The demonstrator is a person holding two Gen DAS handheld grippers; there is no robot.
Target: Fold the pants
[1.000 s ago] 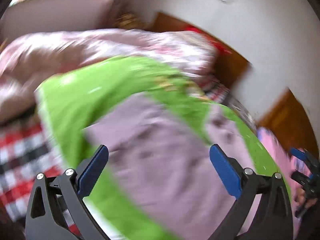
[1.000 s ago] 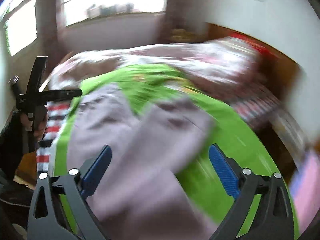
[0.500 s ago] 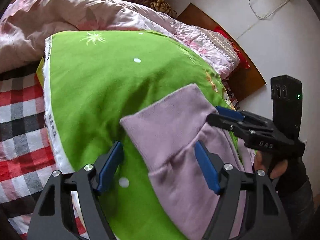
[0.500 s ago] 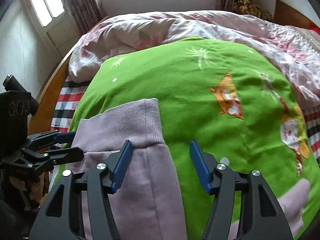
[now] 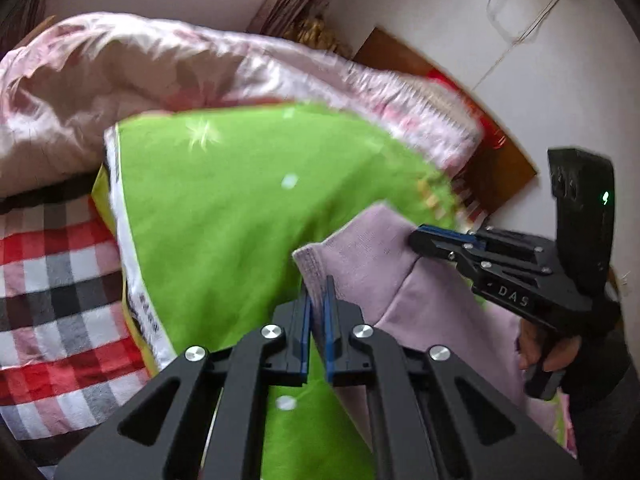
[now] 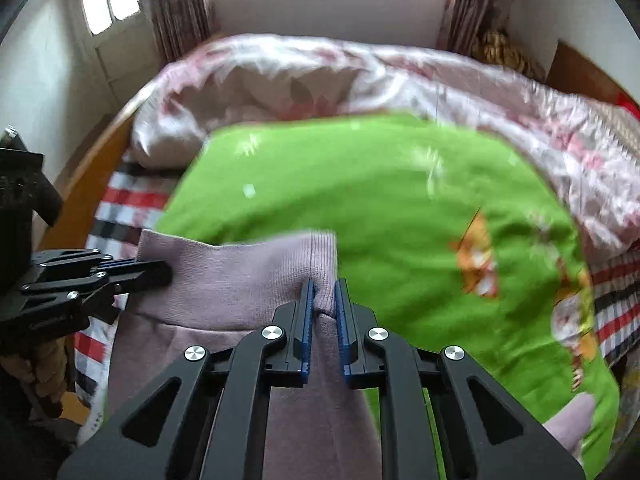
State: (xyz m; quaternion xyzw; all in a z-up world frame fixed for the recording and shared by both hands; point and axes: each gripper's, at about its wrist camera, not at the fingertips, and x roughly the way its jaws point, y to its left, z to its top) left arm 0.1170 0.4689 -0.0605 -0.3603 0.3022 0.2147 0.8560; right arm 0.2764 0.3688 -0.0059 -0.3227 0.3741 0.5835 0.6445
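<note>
The lilac pants [image 6: 240, 276] were spread on the green blanket [image 6: 400, 200], waistband stretched between the tongs. The left gripper [image 5: 317, 300] was clamped on one waistband corner, the right gripper [image 6: 324, 300] pinched shut on the other. Both were held low, pointing across the bed toward the floral quilt [image 6: 320, 76].

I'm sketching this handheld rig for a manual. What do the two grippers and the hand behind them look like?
Both the left gripper and right gripper are matte black angular frames with triangular cut-outs, silver screw heads and blue ribbed fingers. The right one shows white "DAS" lettering, a green indicator light and a black-sleeved bare hand on its handle.
</note>
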